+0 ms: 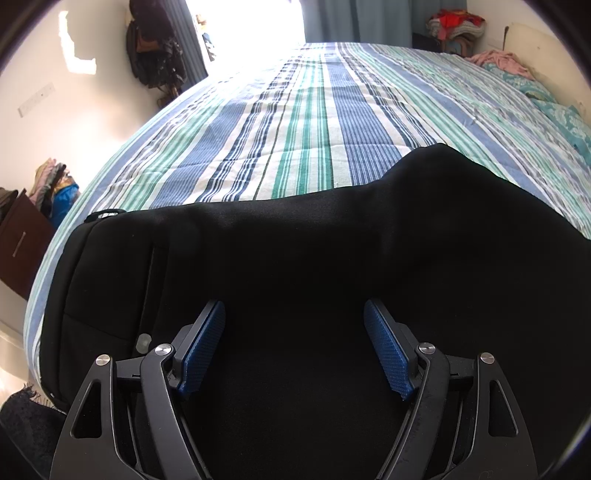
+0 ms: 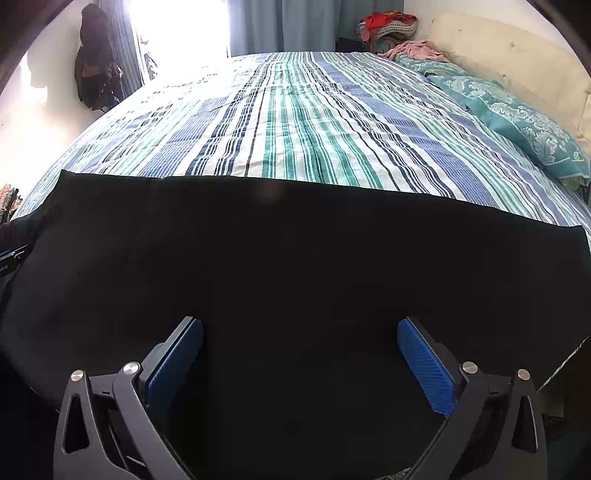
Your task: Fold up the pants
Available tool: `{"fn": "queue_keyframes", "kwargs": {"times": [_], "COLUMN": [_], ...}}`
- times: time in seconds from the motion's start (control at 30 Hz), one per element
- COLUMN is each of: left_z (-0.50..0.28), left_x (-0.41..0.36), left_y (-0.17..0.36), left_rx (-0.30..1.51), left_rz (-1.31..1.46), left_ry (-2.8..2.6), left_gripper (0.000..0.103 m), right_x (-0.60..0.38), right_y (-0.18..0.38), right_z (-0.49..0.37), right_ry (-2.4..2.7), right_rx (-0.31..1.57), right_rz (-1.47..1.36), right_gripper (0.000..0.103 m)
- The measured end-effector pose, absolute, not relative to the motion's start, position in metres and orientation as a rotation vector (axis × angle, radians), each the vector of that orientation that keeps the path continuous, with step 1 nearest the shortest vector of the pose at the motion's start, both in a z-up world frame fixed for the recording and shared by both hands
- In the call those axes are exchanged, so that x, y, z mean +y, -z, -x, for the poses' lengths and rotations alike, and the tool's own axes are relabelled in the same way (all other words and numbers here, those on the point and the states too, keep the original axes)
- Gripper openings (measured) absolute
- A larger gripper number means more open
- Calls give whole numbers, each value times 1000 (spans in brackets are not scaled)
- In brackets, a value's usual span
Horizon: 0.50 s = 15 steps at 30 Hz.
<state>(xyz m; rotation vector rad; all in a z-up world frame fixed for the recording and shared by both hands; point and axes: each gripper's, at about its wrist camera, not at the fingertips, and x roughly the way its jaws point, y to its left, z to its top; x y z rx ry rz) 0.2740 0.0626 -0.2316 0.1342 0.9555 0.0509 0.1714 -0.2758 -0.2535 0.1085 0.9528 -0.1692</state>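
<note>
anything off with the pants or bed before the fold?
Nothing damaged or spilled. The black pants lie across the near edge of the striped bed; their far edge bulges unevenly in the left wrist view. Left gripper and right gripper are both open above the fabric, holding nothing.

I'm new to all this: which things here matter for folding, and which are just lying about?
For the job:
black pants
left tongs, open
right tongs, open
striped bedspread beneath

Lying about:
teal pillows
pink garment
dark bags on wall
clothes pile
</note>
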Motion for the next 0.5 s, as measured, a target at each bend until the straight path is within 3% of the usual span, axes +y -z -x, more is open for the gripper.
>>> {"fn": "queue_keyframes", "kwargs": {"times": [0.37,0.5], "left_z": [-274,-274], "left_x": [63,63], "left_y": [232,232], "left_rx": [956,955], "left_rz": [-135,-138], "left_ry": [-49,-49], "left_gripper": [79,79], "right_x": [-278,-321], "right_y": [249,225], "right_z": [-174,-179], "right_ry": [156,113], "right_rx": [934,947], "right_rz": [-113,-284], "right_gripper": [103,102]}}
